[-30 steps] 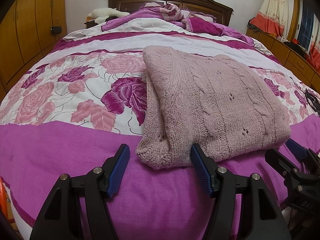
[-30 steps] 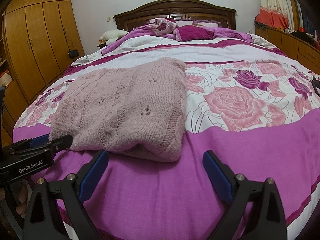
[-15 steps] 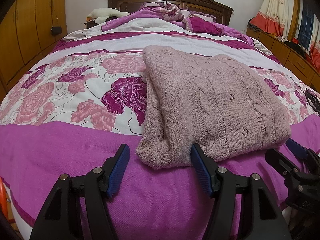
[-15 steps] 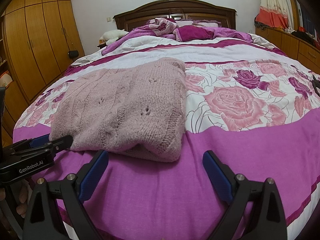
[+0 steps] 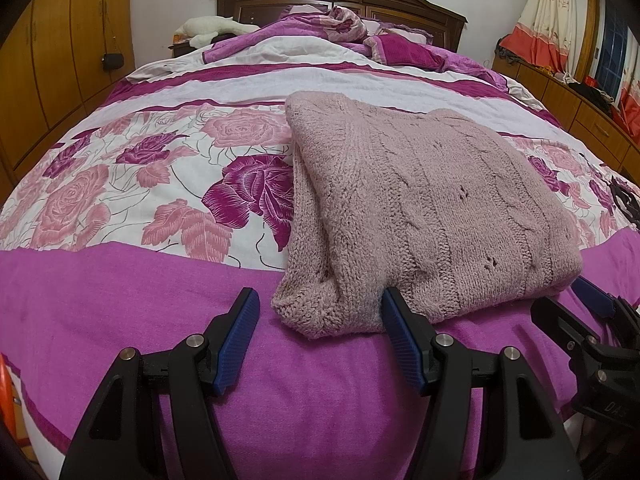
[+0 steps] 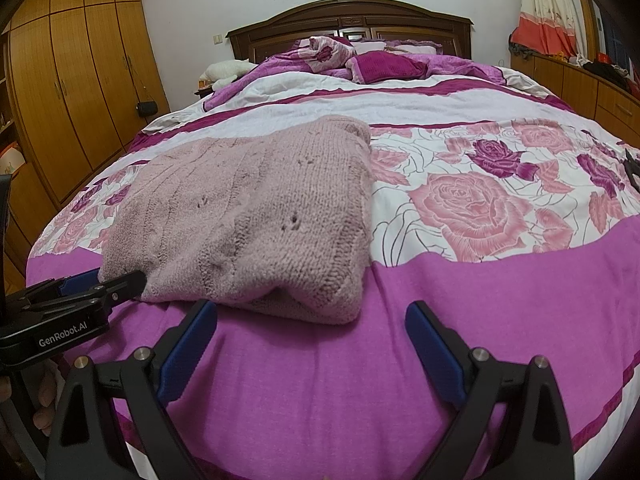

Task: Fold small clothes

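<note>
A folded dusty-pink knitted sweater (image 5: 420, 216) lies on the bed, its near edge on the magenta band of the cover. It also shows in the right wrist view (image 6: 248, 216). My left gripper (image 5: 320, 308) is open and empty, its fingers level with the sweater's near left corner, not closed on it. My right gripper (image 6: 312, 320) is open and empty, just in front of the sweater's near right corner. Each gripper shows at the edge of the other's view: the right one (image 5: 580, 304) and the left one (image 6: 100, 284).
The bed cover (image 5: 120, 280) has pink and purple roses and a magenta band. A crumpled quilt (image 6: 360, 60) and wooden headboard (image 6: 348, 20) are at the far end. Wooden wardrobes (image 6: 80, 80) stand left, low cabinets (image 6: 600, 88) and curtains right.
</note>
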